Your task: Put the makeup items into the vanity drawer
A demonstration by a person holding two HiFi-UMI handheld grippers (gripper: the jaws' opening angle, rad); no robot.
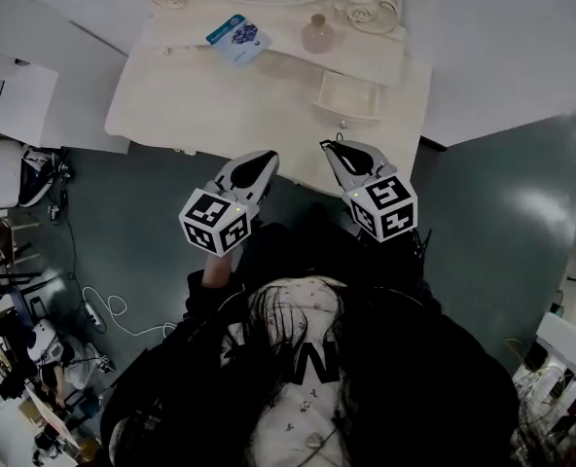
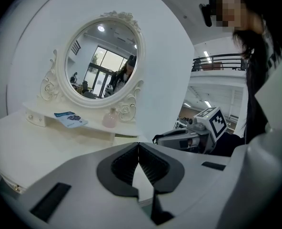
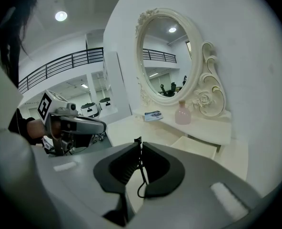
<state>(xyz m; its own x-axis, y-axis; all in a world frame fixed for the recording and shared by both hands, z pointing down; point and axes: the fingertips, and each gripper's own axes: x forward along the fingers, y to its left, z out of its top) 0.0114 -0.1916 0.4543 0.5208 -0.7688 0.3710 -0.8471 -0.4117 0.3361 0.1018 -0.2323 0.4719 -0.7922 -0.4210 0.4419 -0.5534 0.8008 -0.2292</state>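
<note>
A cream vanity table [image 1: 220, 105] stands against the wall under an oval mirror [image 2: 103, 61]. On its raised shelf lie a blue packet [image 1: 237, 39] and, to its right, a pink bottle [image 1: 318, 34]. A small drawer [image 1: 347, 97] below the shelf is pulled open and looks empty. My left gripper [image 1: 268, 157] and right gripper [image 1: 329, 147] hover side by side at the table's front edge, both shut with nothing held. The packet [image 2: 70, 119] and bottle [image 2: 109, 119] also show in the left gripper view, and the bottle [image 3: 183, 113] and drawer [image 3: 194, 146] in the right gripper view.
White boxes [image 1: 1, 95] sit left of the vanity. Cables and equipment [image 1: 45, 319] clutter the floor at the lower left. A white wall panel [image 1: 502, 56] lies to the right of the table. The person's dark clothing fills the bottom of the head view.
</note>
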